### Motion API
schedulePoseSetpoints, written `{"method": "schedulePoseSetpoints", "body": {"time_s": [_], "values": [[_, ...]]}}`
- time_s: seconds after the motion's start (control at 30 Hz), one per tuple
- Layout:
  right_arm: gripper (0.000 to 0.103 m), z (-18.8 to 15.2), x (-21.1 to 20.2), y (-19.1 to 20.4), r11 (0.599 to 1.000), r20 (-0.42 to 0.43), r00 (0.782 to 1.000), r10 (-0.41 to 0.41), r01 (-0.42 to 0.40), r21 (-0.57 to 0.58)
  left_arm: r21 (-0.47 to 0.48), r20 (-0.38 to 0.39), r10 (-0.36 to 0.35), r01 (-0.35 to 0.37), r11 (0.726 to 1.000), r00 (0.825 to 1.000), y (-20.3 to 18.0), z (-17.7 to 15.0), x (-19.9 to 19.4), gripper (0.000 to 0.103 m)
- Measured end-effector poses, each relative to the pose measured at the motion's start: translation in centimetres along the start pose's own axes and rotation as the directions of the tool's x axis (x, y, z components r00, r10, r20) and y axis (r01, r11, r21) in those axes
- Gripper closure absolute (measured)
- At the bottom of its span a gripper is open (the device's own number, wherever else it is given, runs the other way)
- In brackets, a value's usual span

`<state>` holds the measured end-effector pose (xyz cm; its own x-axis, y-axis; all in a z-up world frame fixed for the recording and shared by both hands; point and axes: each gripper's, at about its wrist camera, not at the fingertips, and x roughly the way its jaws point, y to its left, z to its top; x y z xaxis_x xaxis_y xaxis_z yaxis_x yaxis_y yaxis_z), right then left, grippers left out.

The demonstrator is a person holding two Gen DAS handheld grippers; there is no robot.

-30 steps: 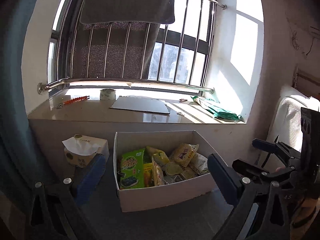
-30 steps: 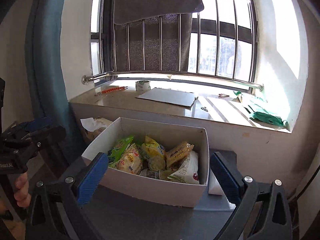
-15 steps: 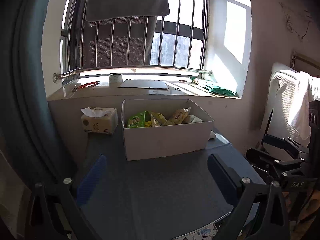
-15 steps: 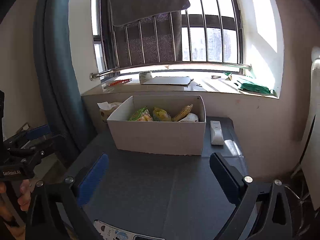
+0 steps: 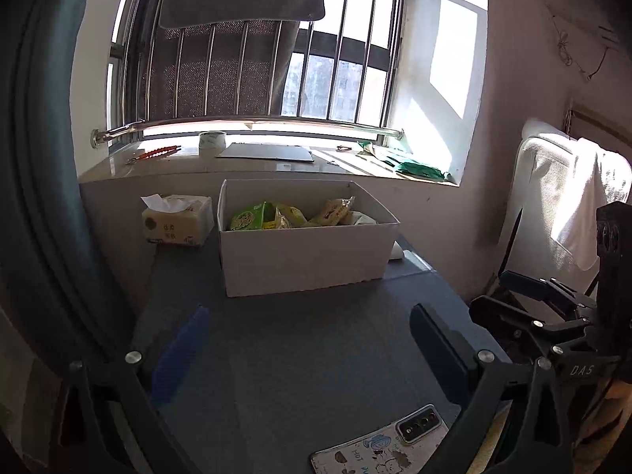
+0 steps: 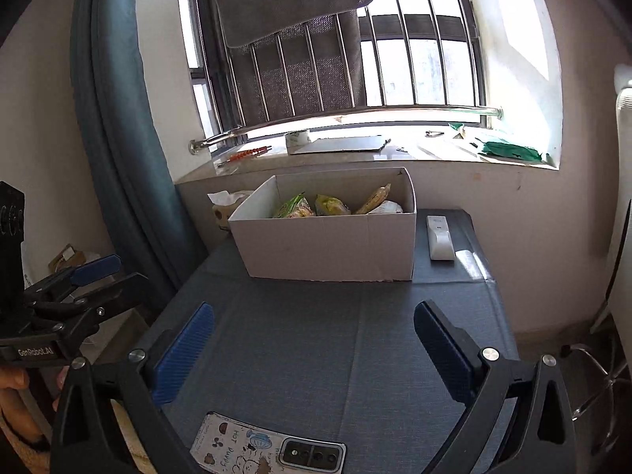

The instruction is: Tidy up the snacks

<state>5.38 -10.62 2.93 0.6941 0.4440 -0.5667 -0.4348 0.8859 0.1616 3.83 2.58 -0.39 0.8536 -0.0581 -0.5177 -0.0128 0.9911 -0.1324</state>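
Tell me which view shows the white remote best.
Right wrist view: the white remote lies fully visible on the table beside the box. Left wrist view shows only one end of it behind the box corner.

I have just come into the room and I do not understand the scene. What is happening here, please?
A person holds a two-finger gripper in each hand over a grey table. Both the left gripper and the right gripper are open and hold nothing. The snack packets lie together inside a white cardboard box at the far side of the table, near the window. A tissue box, a white remote and a phone also lie on the table, untouched.
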Motion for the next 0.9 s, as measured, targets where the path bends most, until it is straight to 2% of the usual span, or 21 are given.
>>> {"method": "schedulePoseSetpoints", "body": {"time_s": [0.9], "values": [[0.0,-0.22,0.14,0.24,1.0,-0.012,1.0,0.02,-0.02,0.011,0.015,-0.017,-0.007,0.007,1.0,1.0,0.04,-0.18,0.19,0.0]]}}
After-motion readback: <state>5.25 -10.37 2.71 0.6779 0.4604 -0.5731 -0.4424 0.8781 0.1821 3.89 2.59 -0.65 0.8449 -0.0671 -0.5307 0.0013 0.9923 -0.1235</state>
